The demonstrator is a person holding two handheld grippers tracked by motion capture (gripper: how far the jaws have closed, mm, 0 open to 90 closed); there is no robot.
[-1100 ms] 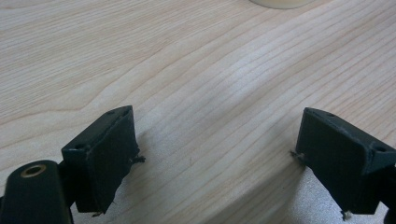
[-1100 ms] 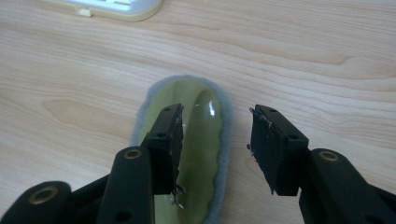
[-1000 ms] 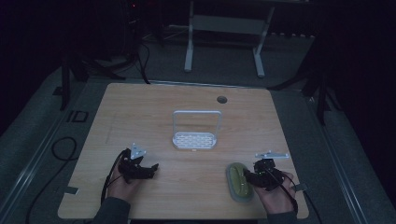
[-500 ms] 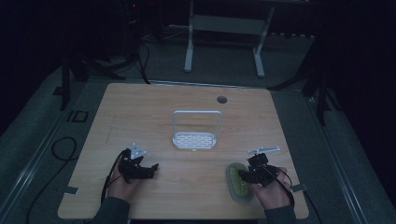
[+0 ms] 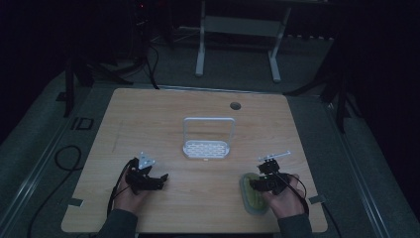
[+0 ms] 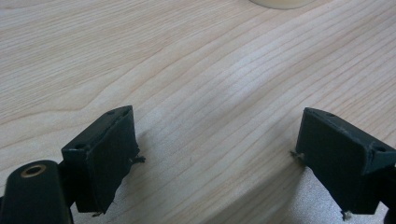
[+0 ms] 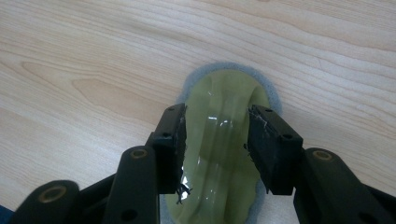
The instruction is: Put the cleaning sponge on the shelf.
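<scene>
An oval yellow-green soft pad (image 5: 253,199) with a grey rim lies near the table's front right edge. My right gripper (image 5: 256,184) points left over it. In the right gripper view its jaws have just been closing and press the pad (image 7: 223,93) from both sides, so the glossy green surface is creased into a ridge between them; the gripper (image 7: 215,140) is shut on it. My left gripper (image 5: 159,178) rests at the front left. Its jaws stand wide apart over bare wood, and the gripper (image 6: 215,158) holds nothing.
A white wire rack (image 5: 207,148) with a perforated base and an upright hoop stands mid-table. A round cable hole (image 5: 235,105) sits at the back. The wooden table (image 5: 148,114) is surrounded by dark floor, cables and a stand's legs.
My right gripper has shifted left from beside the green pad to over it, with its jaws now on either side of the pad. The left gripper has not moved.
</scene>
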